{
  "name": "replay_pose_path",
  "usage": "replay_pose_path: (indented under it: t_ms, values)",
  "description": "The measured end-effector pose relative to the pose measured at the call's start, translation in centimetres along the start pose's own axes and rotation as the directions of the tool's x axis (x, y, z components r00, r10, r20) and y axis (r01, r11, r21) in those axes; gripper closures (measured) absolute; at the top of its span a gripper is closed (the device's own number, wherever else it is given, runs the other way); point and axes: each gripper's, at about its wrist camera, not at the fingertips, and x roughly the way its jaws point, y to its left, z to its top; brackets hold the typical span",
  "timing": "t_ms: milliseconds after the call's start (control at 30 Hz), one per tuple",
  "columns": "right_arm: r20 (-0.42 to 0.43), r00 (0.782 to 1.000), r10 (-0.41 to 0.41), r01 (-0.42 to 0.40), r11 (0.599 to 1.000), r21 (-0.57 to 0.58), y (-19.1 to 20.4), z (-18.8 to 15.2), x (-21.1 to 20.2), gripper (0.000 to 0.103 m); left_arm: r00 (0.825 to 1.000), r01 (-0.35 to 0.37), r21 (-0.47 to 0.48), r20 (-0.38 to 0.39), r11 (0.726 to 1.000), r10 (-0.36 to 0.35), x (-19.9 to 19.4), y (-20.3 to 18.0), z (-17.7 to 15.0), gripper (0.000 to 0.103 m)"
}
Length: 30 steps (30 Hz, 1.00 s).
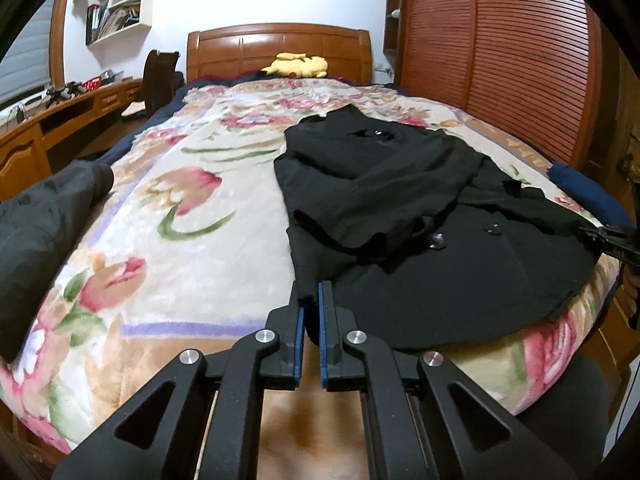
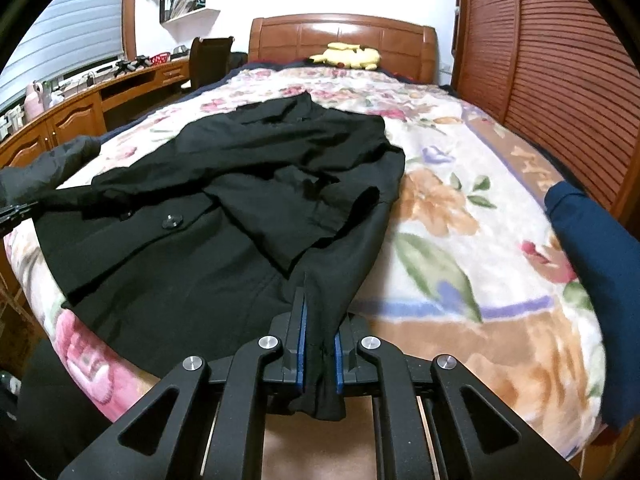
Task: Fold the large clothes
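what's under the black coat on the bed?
The black coat lies on the floral blanket, which shows all round it. The blanket patch beneath the coat is covered. At the foot edge, the left gripper and right gripper each pinch its hem.

Pretty clearly someone's bedroom at home: wooden bed with a floral blanket, yellow plush toy, slatted wardrobe, wall bookshelves, long wooden counter.
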Motion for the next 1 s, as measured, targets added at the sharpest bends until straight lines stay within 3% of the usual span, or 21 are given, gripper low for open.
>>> replay_pose_path:
  t_ms: [167, 267, 300, 367, 633, 1000]
  values:
    - [-0.041, 0.999, 0.015, -0.015, 1.000, 0.008, 0.0, -0.3, 0.9, 0.093, 0.998, -0.007, -0.006, -0.067, 1.000, 0.007, 1.8, 0.5, -0.7, 0.087]
    - [-0.051, 0.998, 0.032, -0.031, 0.999, 0.017, -0.2, -0.4, 1.5, 0.093, 0.996, 0.032, -0.030, -0.077, 0.999, -0.035, 2.3, 0.8, -1.3, 0.087]
    - [-0.048, 0.998, 0.039, -0.038, 0.999, 0.018, -0.2, -0.4, 1.5, 0.093, 0.996, 0.057, -0.032, -0.071, 0.998, -0.060, 2.2, 0.8, -1.4, 0.095]
    - [-0.041, 0.998, 0.046, -0.045, 0.999, 0.020, -0.3, -0.4, 1.3, 0.093, 0.993, 0.093, -0.018, -0.065, 0.995, -0.094, 1.8, 0.5, -1.5, 0.097]
    - [0.038, 0.997, 0.060, -0.061, 0.997, 0.039, -0.7, 0.4, -1.3, 0.093, 0.991, 0.126, -0.003, 0.051, 0.992, -0.125, -2.7, 0.2, 0.2, 0.098]
    - [0.166, 0.983, 0.079, -0.079, 0.997, -0.007, 0.2, 1.2, -9.8, 0.094, 0.970, 0.127, 0.018, 0.206, 0.992, -0.128, -10.4, 0.3, 1.7, 0.099]
